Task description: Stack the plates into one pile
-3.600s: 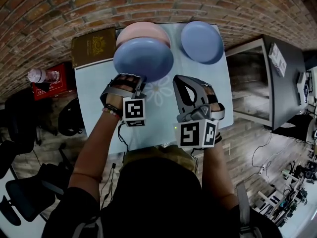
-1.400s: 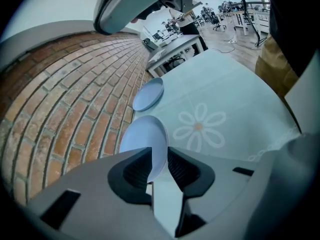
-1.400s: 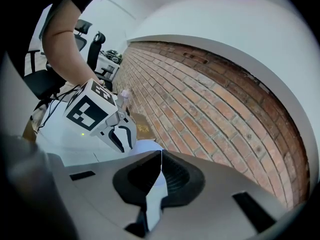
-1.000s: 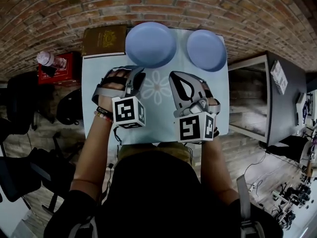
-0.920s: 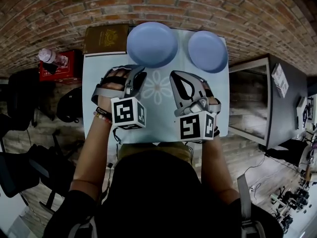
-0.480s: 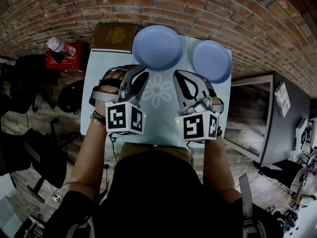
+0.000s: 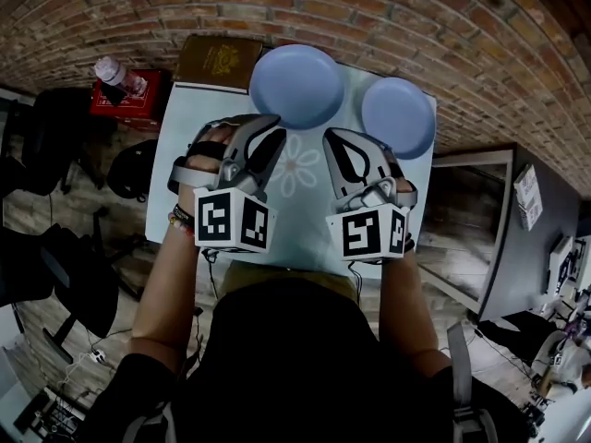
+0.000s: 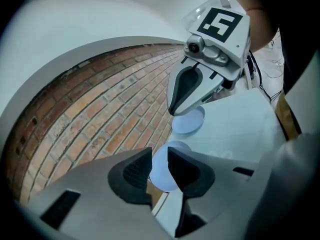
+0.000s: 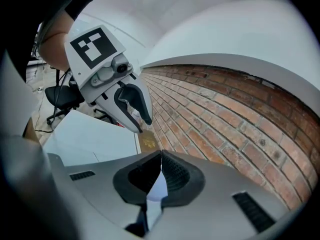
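Note:
A large blue plate [image 7: 295,87] lies at the back of the pale table [image 7: 295,238], just left of centre. To its right rests a smaller blue plate [image 7: 398,116]. Both grippers hover side by side above the table's middle, short of the plates. My left gripper [image 7: 262,137] is open with nothing between its fingers; through the gap in the left gripper view I see the large plate [image 8: 161,178], with the smaller plate [image 8: 188,122] beyond. My right gripper [image 7: 338,146] is shut and empty, its pads [image 9: 172,173] meeting at the tips.
A brown book [image 7: 222,63] lies at the table's back left corner. A red box with a water bottle [image 7: 118,77] stands off the table to the left, near black chairs [image 7: 55,284]. A brick wall runs behind, and a dark cabinet [image 7: 480,220] stands to the right.
Earlier my left gripper held the large blue plate above a pink plate; now that blue plate lies there, hiding the pink one, and the gripper is free. Both grippers have risen slightly.

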{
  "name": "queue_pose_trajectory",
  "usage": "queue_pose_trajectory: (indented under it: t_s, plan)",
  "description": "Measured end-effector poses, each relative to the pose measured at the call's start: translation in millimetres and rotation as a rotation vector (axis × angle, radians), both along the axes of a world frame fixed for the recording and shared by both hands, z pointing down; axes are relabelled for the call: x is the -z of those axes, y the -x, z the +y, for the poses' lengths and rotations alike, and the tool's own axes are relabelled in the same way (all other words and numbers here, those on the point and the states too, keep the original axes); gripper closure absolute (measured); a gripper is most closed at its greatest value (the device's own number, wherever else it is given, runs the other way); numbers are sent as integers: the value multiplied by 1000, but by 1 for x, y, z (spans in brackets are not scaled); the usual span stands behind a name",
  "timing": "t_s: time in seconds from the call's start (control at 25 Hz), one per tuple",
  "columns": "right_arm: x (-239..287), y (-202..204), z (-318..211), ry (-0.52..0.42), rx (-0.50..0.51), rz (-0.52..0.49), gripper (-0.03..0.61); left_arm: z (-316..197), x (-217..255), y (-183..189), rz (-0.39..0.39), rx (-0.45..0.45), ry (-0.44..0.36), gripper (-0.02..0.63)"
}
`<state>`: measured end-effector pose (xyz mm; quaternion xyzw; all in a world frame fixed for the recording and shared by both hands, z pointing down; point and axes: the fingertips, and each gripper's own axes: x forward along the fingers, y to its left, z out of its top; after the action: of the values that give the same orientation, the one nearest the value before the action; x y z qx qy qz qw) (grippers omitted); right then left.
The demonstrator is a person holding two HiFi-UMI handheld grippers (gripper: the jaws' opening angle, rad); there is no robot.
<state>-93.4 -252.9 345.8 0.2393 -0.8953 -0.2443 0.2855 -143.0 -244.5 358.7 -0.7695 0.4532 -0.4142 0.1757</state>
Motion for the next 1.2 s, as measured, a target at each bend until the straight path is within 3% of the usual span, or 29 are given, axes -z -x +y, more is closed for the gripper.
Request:
queue_pose_trajectory:
  t_s: [0.4,0.56,0.92,1.2]
  plan:
    - [-3,-8,-1,5,-11,6,543,1,-17,1,-50,5,38,505]
    - [-7,-13,-2,14,-23,13,543,-2,-29,-10,7,-19,81,505]
    - [-27,-34,-5,49,-71,38,543,-20,-94,-29,22,-21,167,499]
    - [-42,-61,-20,67,-126,62,543,-41,-161,-28,-74,-17,244,492]
